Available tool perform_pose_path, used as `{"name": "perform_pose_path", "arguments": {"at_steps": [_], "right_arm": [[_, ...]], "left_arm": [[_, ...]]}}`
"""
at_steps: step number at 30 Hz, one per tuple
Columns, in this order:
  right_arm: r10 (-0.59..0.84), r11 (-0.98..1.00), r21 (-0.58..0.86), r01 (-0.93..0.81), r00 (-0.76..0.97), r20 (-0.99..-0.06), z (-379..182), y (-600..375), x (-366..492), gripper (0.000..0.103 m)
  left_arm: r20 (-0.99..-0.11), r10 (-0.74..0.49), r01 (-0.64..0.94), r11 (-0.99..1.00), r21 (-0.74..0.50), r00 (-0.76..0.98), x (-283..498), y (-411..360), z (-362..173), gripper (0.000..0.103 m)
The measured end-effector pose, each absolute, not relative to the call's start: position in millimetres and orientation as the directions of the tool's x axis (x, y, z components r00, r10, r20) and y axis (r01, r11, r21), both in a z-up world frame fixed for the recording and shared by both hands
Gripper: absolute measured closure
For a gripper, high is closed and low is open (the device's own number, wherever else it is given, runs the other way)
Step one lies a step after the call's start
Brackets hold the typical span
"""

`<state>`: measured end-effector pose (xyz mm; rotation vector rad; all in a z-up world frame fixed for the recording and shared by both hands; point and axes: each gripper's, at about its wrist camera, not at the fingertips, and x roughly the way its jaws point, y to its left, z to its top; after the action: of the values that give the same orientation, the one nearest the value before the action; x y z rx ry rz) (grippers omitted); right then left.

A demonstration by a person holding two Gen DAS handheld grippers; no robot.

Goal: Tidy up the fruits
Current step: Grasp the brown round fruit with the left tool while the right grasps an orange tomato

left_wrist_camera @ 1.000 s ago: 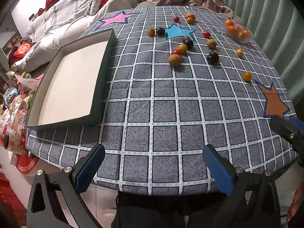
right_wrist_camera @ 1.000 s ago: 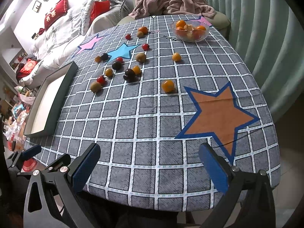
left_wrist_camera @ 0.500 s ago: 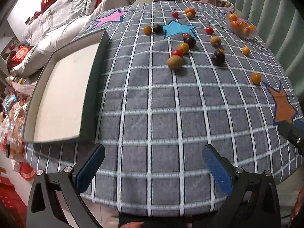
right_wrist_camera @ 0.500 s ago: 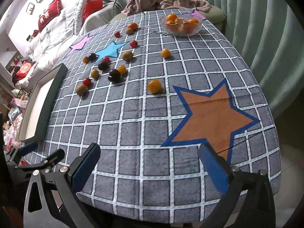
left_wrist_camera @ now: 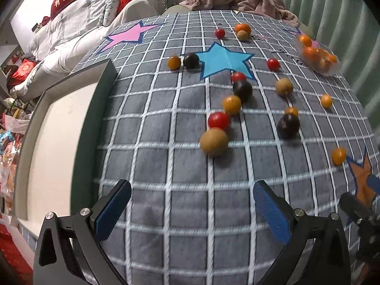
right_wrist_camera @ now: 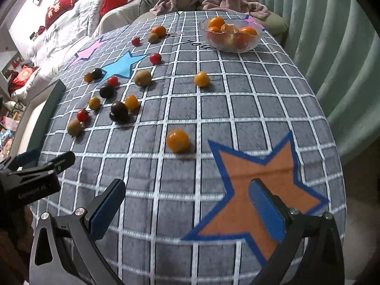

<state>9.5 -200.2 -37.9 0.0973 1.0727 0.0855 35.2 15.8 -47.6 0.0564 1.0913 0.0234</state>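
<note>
Both grippers hover over the near edge of the desk (left_wrist_camera: 147, 128) in its grey, white-gridded cloth, the left gripper (left_wrist_camera: 190, 207) and the right gripper (right_wrist_camera: 187, 210) each with blue-padded fingers spread wide apart and holding nothing. Ahead of the left fingers lie the loose small round fruits (left_wrist_camera: 234, 104), red, orange, brown and dark purple, with the shallow dark-rimmed white tray (left_wrist_camera: 54, 142) to their left. Beyond the right fingers sits one orange fruit (right_wrist_camera: 177, 140), and far ahead the clear glass bowl of oranges (right_wrist_camera: 231, 35).
</note>
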Motion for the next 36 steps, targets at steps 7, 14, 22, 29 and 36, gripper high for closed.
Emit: {"name": "perform_pose_path", "arguments": {"at_steps": [7, 14, 22, 29, 36], "right_arm": [[0.094, 0.996, 0.082, -0.046, 0.481, -0.872, -53, -191, 32, 0.000], [0.058, 0.997, 0.021, -0.080, 0.499, -0.865, -56, -180, 38, 0.000], [0.080, 0.993, 0.021, -0.115, 0.532, -0.843, -49, -174, 36, 0.029], [0.181, 0.983, 0.150, -0.103, 0.523, -0.833, -43, -189, 32, 0.079], [0.237, 0.972, 0.202, -0.123, 0.536, -0.810, -29, -190, 17, 0.079]], "left_arm": [[-0.886, 0.027, -0.011, 1.000, 0.025, 0.464, 57, 13, -63, 0.000], [-0.875, -0.006, -0.014, 1.000, -0.015, 0.484, 59, 17, -65, 0.000], [-0.878, -0.017, 0.004, 1.000, -0.017, 0.479, 59, 17, -62, 0.014], [-0.869, -0.032, 0.048, 0.999, -0.010, 0.494, 52, 9, -52, 0.076], [-0.854, -0.091, 0.075, 0.995, -0.061, 0.513, 33, 20, -34, 0.076]]}}
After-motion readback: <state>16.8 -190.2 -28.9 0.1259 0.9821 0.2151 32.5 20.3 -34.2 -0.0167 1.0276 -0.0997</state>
